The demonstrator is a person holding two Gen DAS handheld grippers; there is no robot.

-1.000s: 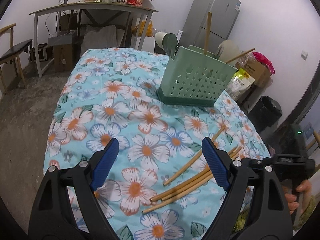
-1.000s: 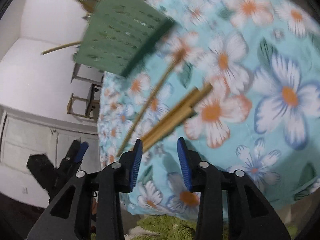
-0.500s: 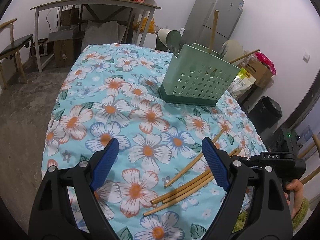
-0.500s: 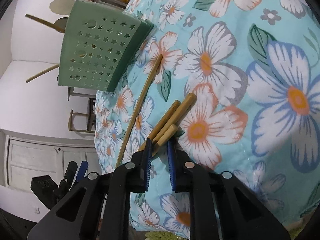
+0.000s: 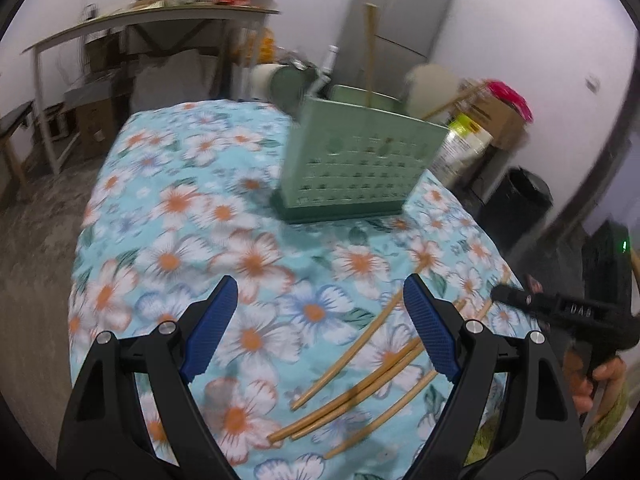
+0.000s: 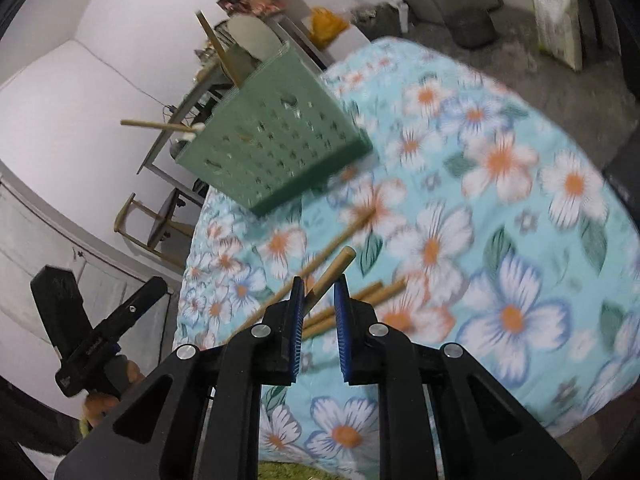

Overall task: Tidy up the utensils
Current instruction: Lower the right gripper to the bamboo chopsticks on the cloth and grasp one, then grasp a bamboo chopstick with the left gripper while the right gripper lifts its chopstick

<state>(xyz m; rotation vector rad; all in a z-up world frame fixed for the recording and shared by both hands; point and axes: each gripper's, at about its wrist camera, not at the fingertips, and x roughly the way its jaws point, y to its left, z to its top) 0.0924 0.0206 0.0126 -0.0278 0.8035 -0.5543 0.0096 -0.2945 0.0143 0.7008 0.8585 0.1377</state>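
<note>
Chopsticks lie loose on the floral tablecloth (image 5: 172, 208), and we have one of them pinched. Our right gripper (image 6: 319, 290) is clenched on a single bamboo chopstick (image 6: 334, 270), whose blunt end juts out past the blue pads toward one o'clock, clear of the cloth. Just behind it, at about three o'clock from the pads, two more chopsticks (image 6: 380, 290) rest side by side on the cloth, and a longer one (image 6: 340, 238) runs from the gripper toward one o'clock, ending near the holder's base.

Our left gripper (image 5: 320, 322) stands released, its blue pads wide apart with nothing between them, hovering above the near end of the table. In its view the loose chopsticks (image 5: 360, 384) lie at about five o'clock from the centre, slanting from lower left to upper right, partly hidden behind the right-hand finger. The right gripper's black body and the hand on it (image 5: 600, 376) show at the three o'clock edge.

The green utensil holder (image 5: 356, 168), perforated with stars and dots, stands upright on the far part of the table, at twelve o'clock from the left gripper. A wooden handle (image 5: 370, 48) rises straight out of it, another (image 5: 448, 104) leans out toward two o'clock, and pale spoon-like heads (image 5: 280, 80) show behind its left rim.
</note>
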